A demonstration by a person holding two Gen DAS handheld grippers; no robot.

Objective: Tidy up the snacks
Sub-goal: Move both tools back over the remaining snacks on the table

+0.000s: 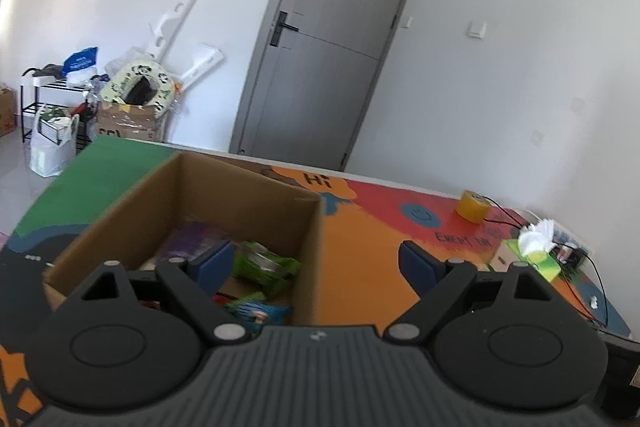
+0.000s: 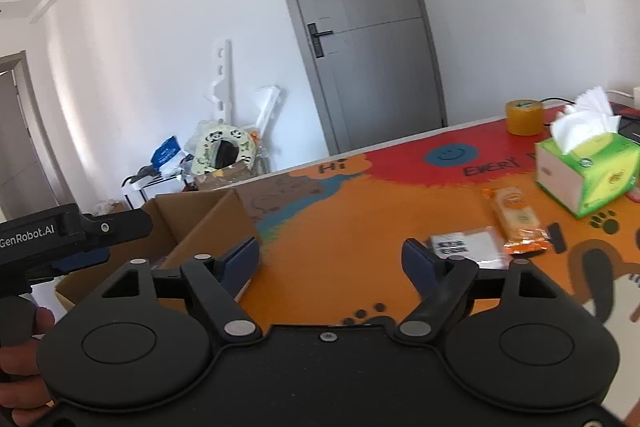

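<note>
An open cardboard box (image 1: 256, 187) sits on the colourful table and holds several snacks: a green packet (image 1: 264, 263), a purple packet (image 1: 192, 239) and a blue one (image 1: 260, 311). My left gripper (image 1: 320, 263) is open and empty, above the box's right wall. The box also shows in the right wrist view (image 2: 208, 215). My right gripper (image 2: 332, 259) is open and empty over the orange table. An orange snack packet (image 2: 516, 219) and a white packet (image 2: 468, 247) lie on the table to its right. The left gripper's body (image 2: 60, 239) shows at the left, over the box.
A green tissue box (image 2: 588, 175) and a yellow tape roll (image 2: 524, 117) stand at the table's far right. A black cable (image 1: 596, 267) runs along the right edge. A small black item (image 2: 556, 237) lies by the orange packet. Grey door and floor clutter lie beyond.
</note>
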